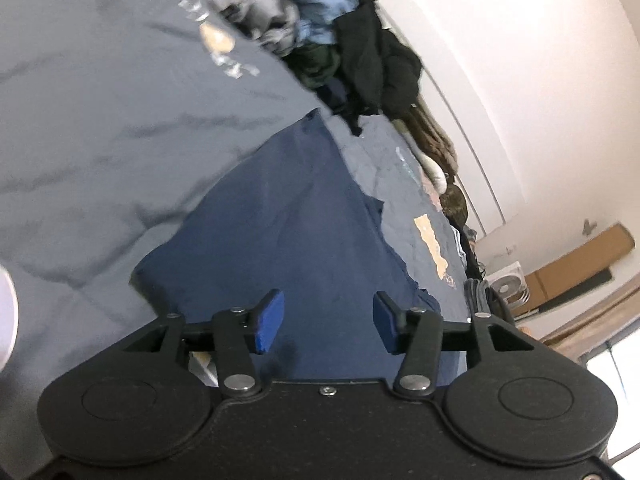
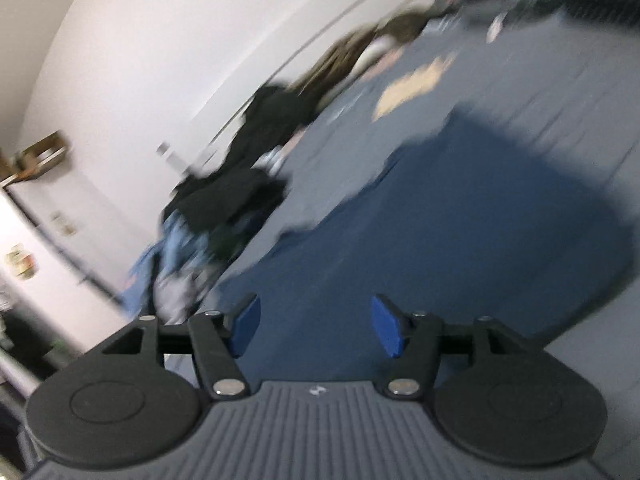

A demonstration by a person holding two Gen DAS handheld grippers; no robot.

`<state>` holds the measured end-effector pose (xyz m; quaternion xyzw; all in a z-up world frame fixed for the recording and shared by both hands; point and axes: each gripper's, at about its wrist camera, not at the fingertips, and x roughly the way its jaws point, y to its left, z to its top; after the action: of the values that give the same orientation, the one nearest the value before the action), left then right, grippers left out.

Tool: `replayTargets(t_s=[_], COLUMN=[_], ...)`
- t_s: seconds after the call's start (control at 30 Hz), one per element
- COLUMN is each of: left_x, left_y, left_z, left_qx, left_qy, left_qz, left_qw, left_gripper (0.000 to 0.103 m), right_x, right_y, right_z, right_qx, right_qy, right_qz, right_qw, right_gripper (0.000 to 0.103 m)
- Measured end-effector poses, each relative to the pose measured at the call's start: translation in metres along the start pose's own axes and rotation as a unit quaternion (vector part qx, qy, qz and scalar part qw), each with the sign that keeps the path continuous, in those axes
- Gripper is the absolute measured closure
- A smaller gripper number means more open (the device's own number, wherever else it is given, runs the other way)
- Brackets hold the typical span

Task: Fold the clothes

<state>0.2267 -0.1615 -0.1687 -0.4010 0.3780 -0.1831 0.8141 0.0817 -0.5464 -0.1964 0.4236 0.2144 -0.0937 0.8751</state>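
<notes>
Right now both grippers are spread wide and empty: the left gripper (image 1: pixel 328 322) and right gripper (image 2: pixel 314 326) hang over a dark blue garment (image 1: pixel 288 232) lying on the grey bedspread (image 1: pixel 88 120), with a clothes pile (image 1: pixel 340 32) along its wall-side edge.

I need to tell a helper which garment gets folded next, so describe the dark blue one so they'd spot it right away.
Start at the bed sheet, grey with printed patches. The blue garment lies flat on it, just ahead of the open left gripper. Unlike the clothes pile by the wall, it is spread out, alone, plain navy.
</notes>
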Motion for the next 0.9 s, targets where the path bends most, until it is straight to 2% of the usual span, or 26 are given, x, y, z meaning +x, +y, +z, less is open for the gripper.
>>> replayTargets(t_s=[0.07,0.2,0.33,0.47,0.63,0.73,0.77,0.83,0.9], left_x=[-0.001,0.000,0.002,0.002,0.002,0.001,0.001,0.001,0.002], left_y=[0.007,0.008,0.009,0.009,0.011,0.013,0.012,0.011,0.009], left_z=[0.002,0.007,0.008,0.007,0.008,0.007,0.007,0.006,0.005], left_qx=[-0.019,-0.023,-0.030,-0.028,-0.026,-0.027,-0.025,-0.020,-0.016], left_qy=[0.008,0.013,0.027,0.034,0.037,0.038,0.037,0.036,0.037], left_qz=[-0.001,-0.001,-0.003,-0.002,-0.001,0.002,0.004,0.004,0.004], left_qw=[0.9998,0.9996,0.9992,0.9990,0.9990,0.9989,0.9990,0.9991,0.9992], left_gripper=[0.053,0.053,0.052,0.052,0.052,0.051,0.051,0.051,0.051], right_x=[0.014,0.037,0.026,0.002,-0.037,-0.059,-0.066,-0.078,-0.085], right_y=[0.006,0.012,-0.018,-0.050,-0.101,-0.121,-0.126,-0.129,-0.109], right_z=[-0.011,-0.027,-0.009,0.019,0.044,0.054,0.056,0.059,0.060], right_qx=[0.010,0.029,0.047,0.075,0.092,0.092,0.103,0.129,0.111], right_qy=[0.021,0.053,0.018,-0.033,-0.089,-0.121,-0.129,-0.145,-0.153], right_qz=[0.019,0.051,0.048,0.016,-0.037,-0.114,-0.121,-0.100,-0.075], right_qw=[1.000,0.997,0.998,0.996,0.991,0.982,0.979,0.976,0.979], right_gripper=[0.041,0.042,0.045,0.045,0.046,0.043,0.043,0.043,0.042])
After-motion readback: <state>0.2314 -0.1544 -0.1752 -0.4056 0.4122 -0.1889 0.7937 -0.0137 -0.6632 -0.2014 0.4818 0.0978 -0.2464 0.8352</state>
